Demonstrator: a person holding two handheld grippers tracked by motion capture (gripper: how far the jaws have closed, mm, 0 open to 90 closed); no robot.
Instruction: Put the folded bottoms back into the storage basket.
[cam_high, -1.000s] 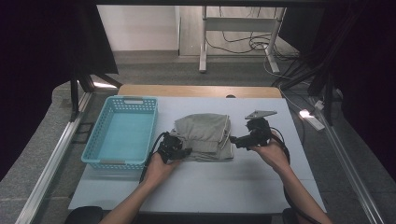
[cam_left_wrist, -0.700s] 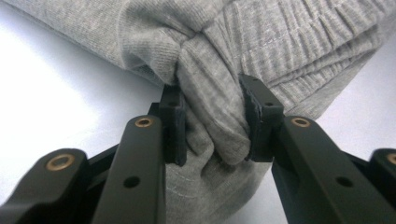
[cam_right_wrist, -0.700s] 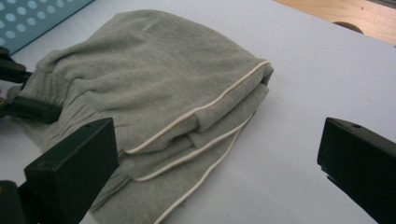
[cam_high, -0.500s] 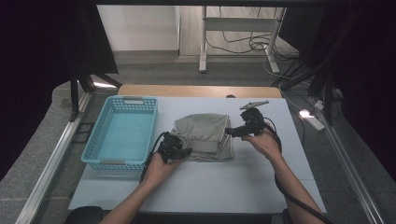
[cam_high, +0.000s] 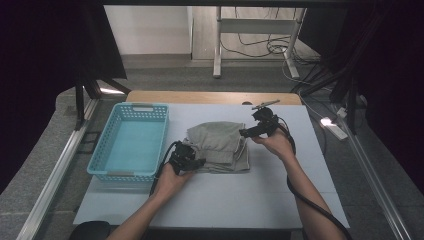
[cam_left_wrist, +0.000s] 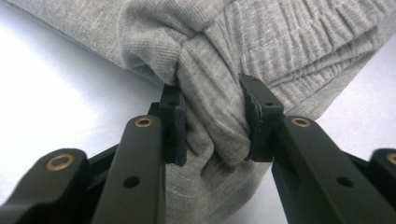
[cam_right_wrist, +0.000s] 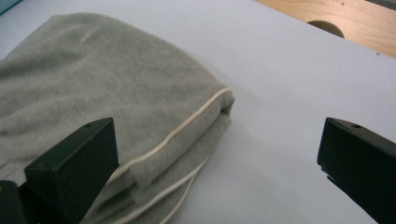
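A folded grey garment (cam_high: 220, 145) lies in the middle of the white table (cam_high: 210, 200). My left gripper (cam_high: 192, 161) sits at the garment's near left corner. In the left gripper view its jaws pinch a bunched fold of the grey garment (cam_left_wrist: 212, 116) between the pads (cam_left_wrist: 173, 123). My right gripper (cam_high: 246, 132) hovers at the garment's far right edge. In the right gripper view it stands wide open (cam_right_wrist: 219, 154), with the garment's piped edge (cam_right_wrist: 187, 126) and bare table between its fingers.
A light blue plastic basket (cam_high: 131, 142) stands left of the garment, with nothing inside it. A wooden strip (cam_high: 210, 97) with a round hole (cam_right_wrist: 327, 28) runs along the table's far edge. Cables trail from both grippers. A dark floor and a metal stand lie beyond.
My right gripper has moved away from me and leftward, toward the garment's far right edge. The left gripper has stayed at the near left corner.
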